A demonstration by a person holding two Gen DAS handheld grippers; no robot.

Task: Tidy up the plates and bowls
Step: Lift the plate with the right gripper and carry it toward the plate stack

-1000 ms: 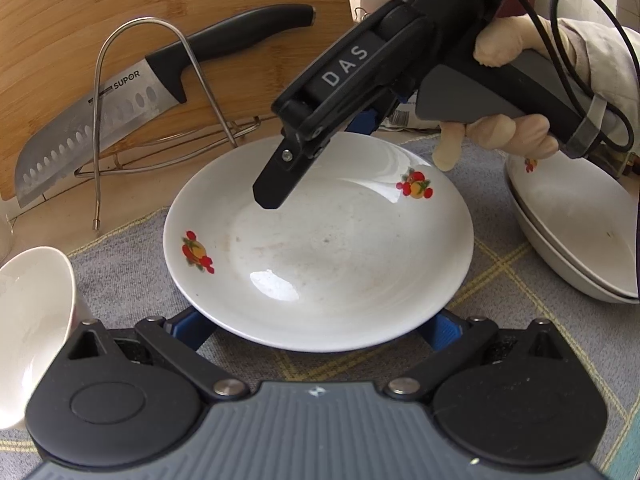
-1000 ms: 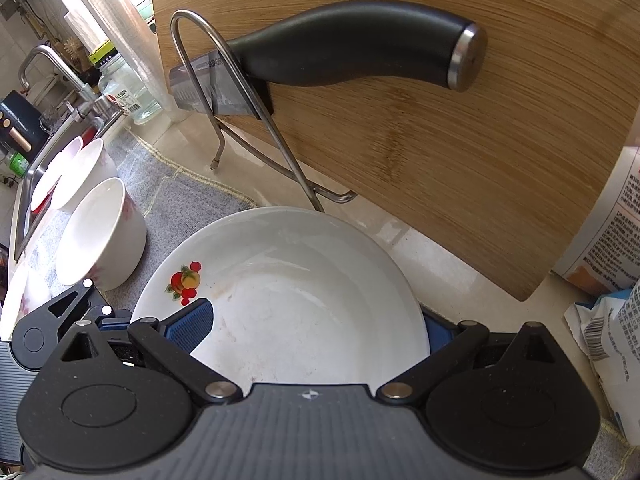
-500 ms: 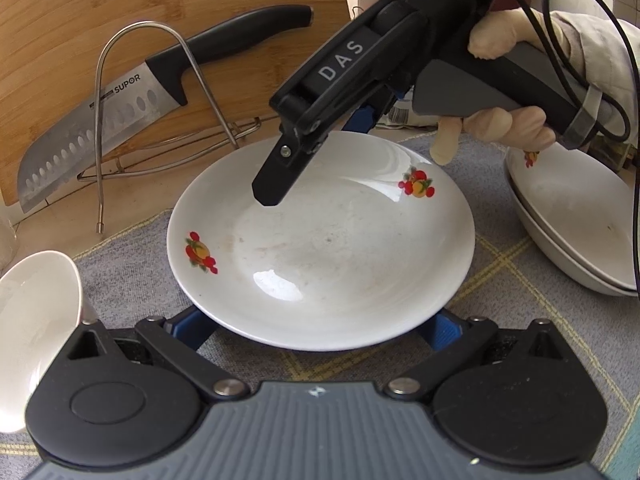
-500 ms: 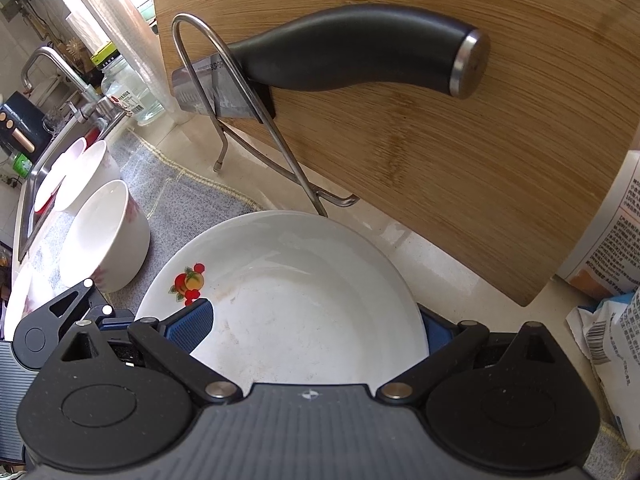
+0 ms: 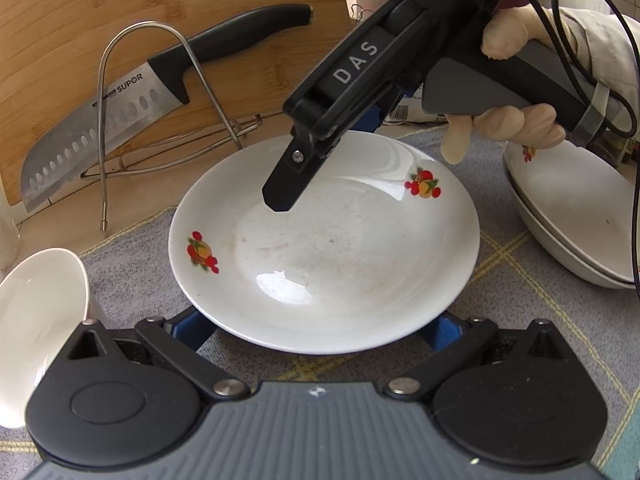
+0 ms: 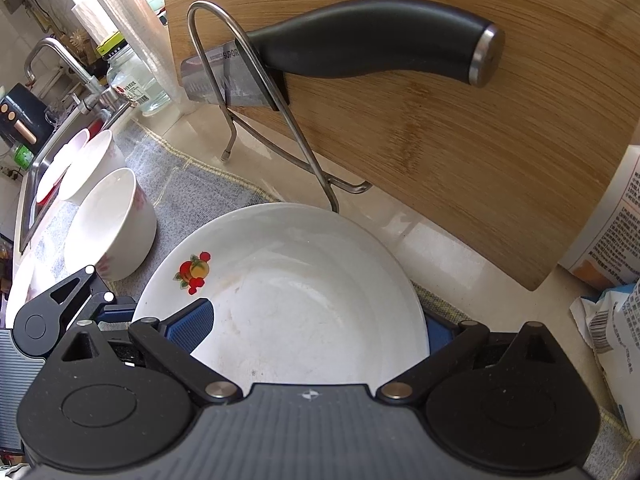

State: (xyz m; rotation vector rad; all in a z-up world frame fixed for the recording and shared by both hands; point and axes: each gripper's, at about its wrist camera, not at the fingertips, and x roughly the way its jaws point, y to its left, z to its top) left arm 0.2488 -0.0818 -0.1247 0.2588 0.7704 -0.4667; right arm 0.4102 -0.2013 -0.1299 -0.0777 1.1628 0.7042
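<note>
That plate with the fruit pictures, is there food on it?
Empty: the plate shows only bare white glaze with faint smears, nothing lying in it.

A white plate (image 5: 340, 248) with red fruit motifs lies flat on the grey cloth (image 5: 128, 248). Stacked dishes (image 5: 568, 220) sit right; white bowls (image 6: 112, 224) left.

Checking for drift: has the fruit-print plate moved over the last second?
No. In the left wrist view the plate keeps the same gap to the wire rack and the stacked plates; only slight camera shift.
</note>
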